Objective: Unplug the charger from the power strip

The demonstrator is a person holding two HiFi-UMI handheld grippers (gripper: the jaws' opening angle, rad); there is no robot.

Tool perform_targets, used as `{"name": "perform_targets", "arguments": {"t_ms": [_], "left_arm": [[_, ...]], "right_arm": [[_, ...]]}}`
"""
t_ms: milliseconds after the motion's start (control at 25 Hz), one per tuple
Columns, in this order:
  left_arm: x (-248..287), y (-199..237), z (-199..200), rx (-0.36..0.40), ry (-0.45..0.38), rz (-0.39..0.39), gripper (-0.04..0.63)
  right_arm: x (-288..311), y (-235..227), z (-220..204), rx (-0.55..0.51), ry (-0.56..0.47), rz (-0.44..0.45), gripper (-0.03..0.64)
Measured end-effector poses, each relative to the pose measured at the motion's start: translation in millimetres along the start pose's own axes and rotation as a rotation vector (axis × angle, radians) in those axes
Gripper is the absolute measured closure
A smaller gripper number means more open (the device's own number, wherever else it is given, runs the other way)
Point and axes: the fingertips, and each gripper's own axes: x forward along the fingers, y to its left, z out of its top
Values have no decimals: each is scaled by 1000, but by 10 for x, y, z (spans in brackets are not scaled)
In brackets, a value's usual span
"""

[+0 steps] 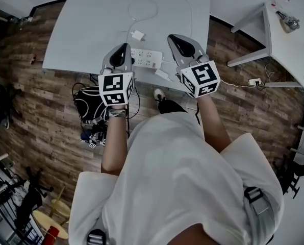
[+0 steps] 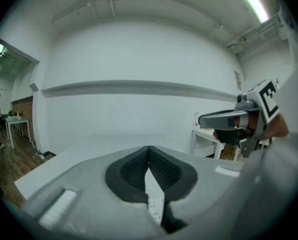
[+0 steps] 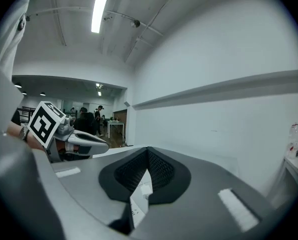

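A white power strip (image 1: 148, 58) lies near the front edge of the white table (image 1: 85, 29). Just beyond it a small white charger (image 1: 137, 35) lies on the tabletop, apart from the strip, its thin cable (image 1: 142, 6) looping away. My left gripper (image 1: 124, 47) is held above the strip's left end and my right gripper (image 1: 172, 38) above its right end. Both point almost level and both are shut on nothing. In the left gripper view the jaws (image 2: 148, 149) meet, and a bit of the strip (image 2: 156, 206) shows below them. The right gripper (image 3: 148, 150) looks the same.
A small white block (image 1: 162, 74) sits at the table's front edge by the strip. A black bag (image 1: 90, 103) with cables lies on the wooden floor under the table. A second white table (image 1: 287, 50) stands to the right, with a floor socket (image 1: 254, 81) beside it.
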Motion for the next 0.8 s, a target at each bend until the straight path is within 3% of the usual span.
{"name": "perform_targets", "arguments": {"t_ms": [240, 480, 800], "left_arm": [[-392, -85, 672, 99, -148, -18, 592], [-701, -150, 1200, 231, -245, 4, 592], [-800, -213, 1181, 212, -245, -2, 592]], "right_arm": [[-343, 158, 612, -32, -126, -47, 615], [-626, 250, 1147, -82, -223, -74, 617], [-710, 357, 1345, -107, -244, -67, 617]]}}
